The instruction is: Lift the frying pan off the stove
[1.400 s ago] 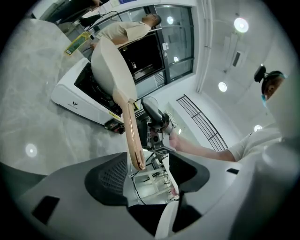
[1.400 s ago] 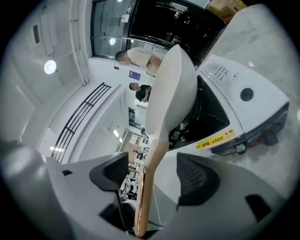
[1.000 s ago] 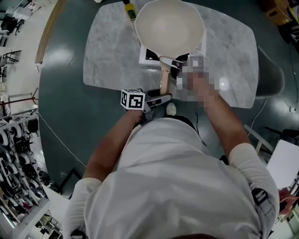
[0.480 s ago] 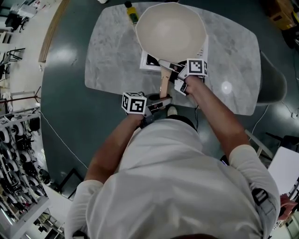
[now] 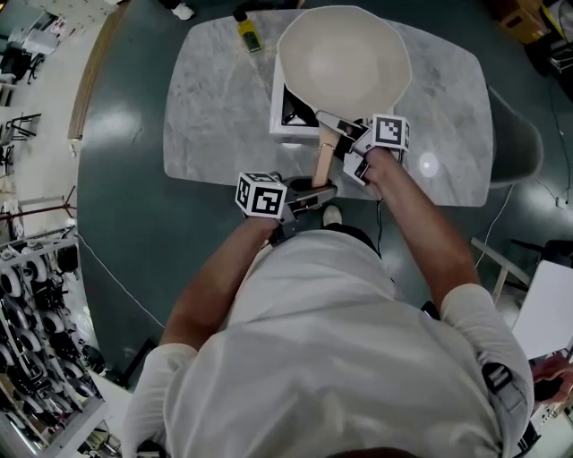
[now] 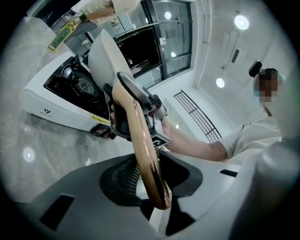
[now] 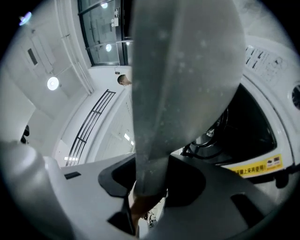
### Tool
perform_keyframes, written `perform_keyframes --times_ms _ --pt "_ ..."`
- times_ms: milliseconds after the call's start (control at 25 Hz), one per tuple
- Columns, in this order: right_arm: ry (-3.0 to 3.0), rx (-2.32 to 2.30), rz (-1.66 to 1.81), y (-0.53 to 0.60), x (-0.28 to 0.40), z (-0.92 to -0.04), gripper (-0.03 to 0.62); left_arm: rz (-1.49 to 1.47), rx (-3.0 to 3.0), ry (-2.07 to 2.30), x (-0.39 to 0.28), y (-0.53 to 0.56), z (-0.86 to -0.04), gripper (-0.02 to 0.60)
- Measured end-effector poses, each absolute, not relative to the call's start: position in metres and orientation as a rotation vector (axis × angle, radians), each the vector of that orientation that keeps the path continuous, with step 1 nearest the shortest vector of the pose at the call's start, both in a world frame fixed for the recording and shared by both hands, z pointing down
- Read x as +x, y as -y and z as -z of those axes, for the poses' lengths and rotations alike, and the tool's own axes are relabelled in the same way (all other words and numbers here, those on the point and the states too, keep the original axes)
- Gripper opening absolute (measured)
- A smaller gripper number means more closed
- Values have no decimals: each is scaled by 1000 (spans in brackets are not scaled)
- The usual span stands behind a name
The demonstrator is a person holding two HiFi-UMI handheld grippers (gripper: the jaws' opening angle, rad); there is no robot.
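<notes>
The left gripper (image 6: 151, 185) is nearest the person, at the counter's (image 5: 210, 107) front edge. Its jaws stand part-way apart with the rounded tip of the wooden handle (image 6: 139, 136) between them. The pads press on both sides of it, and the jaws are easing open a touch.

Further up the handle, the right gripper (image 7: 149, 185) is clamped part-way apart where the wood meets the grey neck of the frying pan (image 5: 345, 55). Its jaws bear on both sides of that neck. Both grippers carry cubes with black-and-white square markers.

The cream-coloured frying pan is held over the white stove (image 5: 277, 114), which stands on the marbled counter. The handle points back toward the person. The gripper views show the pan's pale underside tilted, with a gap below it to the black burner (image 6: 80, 86).

On the stove's front edge is a yellow label (image 7: 254, 166) with black print too small to read. A small dark logo (image 6: 45, 111) on the white side is also unreadable. More fine print on the stove's top panel is equally illegible.

Past the stove a bottle (image 5: 248, 27) with a yellow-green label lies on the counter, its wording blurred.
</notes>
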State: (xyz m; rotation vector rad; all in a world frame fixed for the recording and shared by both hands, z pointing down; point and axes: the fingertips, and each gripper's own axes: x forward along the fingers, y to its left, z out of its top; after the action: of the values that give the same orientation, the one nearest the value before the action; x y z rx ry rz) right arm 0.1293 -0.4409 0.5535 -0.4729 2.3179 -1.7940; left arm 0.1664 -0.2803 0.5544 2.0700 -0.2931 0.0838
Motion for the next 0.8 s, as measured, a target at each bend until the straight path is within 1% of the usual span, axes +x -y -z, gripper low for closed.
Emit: perform_keyframes --times_ms 240,480,800 --pt "-2259 -601 1717 437 147 -533 161 -147 2115 159 169 274 -541 138" --pt "-2186 -744 1617 407 176 -507 163 -201 2156 25 172 243 -516 138" --pt "-2088 -884 1527 350 182 -487 163 -303 2183 -160 151 188 -500 138"
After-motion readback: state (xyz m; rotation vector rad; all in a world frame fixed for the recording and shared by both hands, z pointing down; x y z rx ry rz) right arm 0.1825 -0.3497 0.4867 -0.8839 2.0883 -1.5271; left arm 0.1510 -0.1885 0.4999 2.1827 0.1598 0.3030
